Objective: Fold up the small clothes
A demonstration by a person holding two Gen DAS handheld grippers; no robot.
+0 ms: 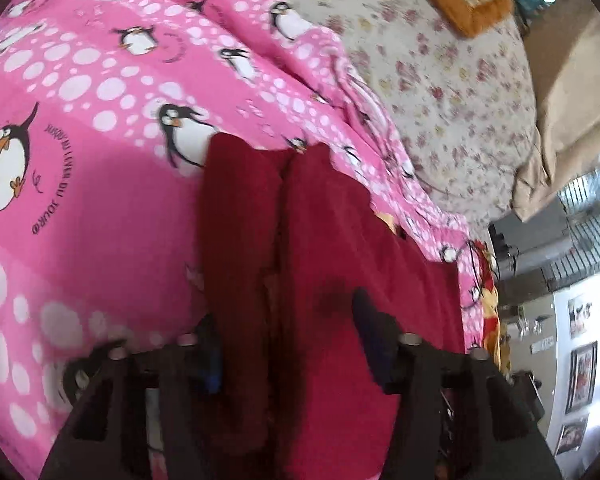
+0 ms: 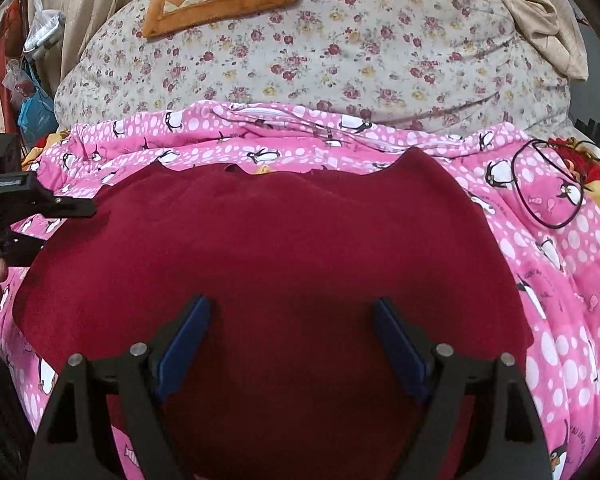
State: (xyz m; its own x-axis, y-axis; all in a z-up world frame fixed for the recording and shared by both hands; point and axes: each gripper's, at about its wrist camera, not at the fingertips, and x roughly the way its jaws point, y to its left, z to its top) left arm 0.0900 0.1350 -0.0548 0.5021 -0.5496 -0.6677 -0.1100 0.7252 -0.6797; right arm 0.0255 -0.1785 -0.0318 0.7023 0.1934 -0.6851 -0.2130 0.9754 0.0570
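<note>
Two claws over red garment [image 2: 268, 248] on pink penguin blanket [image 2: 560, 280]. My right claw [image 2: 292, 340] gapes wide, holding nothing. My left claw [image 1: 288, 344] straddles a raised red fold, not clamped.

Black cable loop [image 2: 548, 184] beside garment [image 2: 280, 248]

right tool [image 2: 290, 340] open | over red garment [image 2: 276, 240] | pink blanket [image 2: 560, 320]

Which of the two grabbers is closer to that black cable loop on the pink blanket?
Right. The right gripper hovers over the red garment near the cable loop; the left gripper is at the garment's far edge.
</note>
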